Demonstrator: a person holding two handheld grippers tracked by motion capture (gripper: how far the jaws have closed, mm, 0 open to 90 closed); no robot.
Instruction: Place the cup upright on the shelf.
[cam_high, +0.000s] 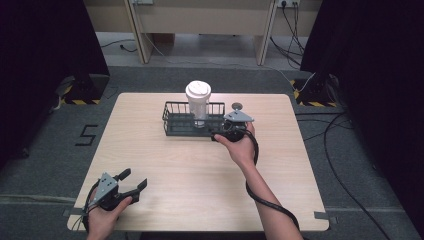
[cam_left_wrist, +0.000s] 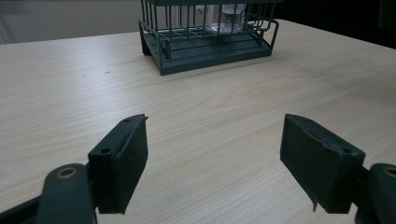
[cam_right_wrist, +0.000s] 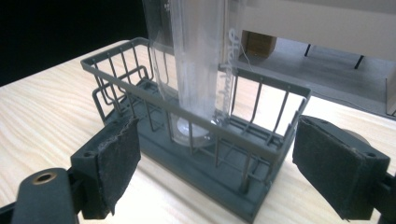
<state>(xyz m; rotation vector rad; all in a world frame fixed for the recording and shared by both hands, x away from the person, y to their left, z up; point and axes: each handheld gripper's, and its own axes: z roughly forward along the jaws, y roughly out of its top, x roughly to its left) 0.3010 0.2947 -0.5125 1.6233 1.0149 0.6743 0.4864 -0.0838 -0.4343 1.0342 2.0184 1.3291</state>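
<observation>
A dark green wire basket (cam_high: 175, 121) stands at the back middle of the table, and a clear plastic cup (cam_high: 198, 102) with a white lid stands upright inside it. The right gripper view looks at the basket (cam_right_wrist: 254, 154) and the cup (cam_right_wrist: 196, 60) from close by. My right gripper (cam_high: 220, 134) is open just in front of the basket's right end, its jaws spread to either side of that end with nothing held. My left gripper (cam_high: 134, 181) rests open near the front left corner of the table, far from the basket (cam_left_wrist: 205, 44).
A small round grey disc (cam_high: 237, 105) lies on the table behind the basket's right end. The light wooden table (cam_high: 165, 170) is bare in front. A cable (cam_high: 267, 200) trails along the right forearm. Dark curtains and floor cables surround the table.
</observation>
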